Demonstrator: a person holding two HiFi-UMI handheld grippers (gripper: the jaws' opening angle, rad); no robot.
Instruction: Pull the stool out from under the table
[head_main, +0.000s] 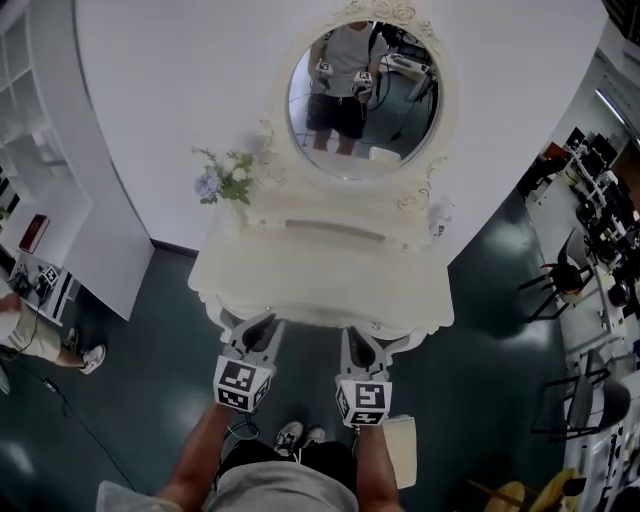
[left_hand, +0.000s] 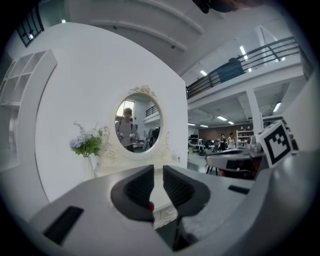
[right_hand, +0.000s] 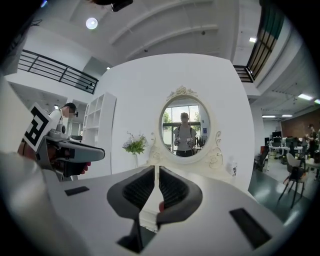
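Observation:
No stool shows in any view; the space under the white dressing table (head_main: 300, 300) is hidden by its top. Both grippers hover at the table's front edge, side by side. My left gripper (head_main: 247, 322) points at the left part of that edge, and its jaws (left_hand: 158, 172) stand almost together with only a thin slit and nothing between them. My right gripper (head_main: 362, 335) is at the right part, its jaws (right_hand: 156, 172) nearly touching at the tips and empty. Each gripper view looks over the tabletop toward the oval mirror (head_main: 362, 100).
A vase of flowers (head_main: 228, 180) stands at the table's back left corner. A white shelf unit (head_main: 40, 150) is at the left, and chairs (head_main: 560, 280) stand on the dark floor at the right. A pale flat object (head_main: 400, 450) lies beside the person's right leg.

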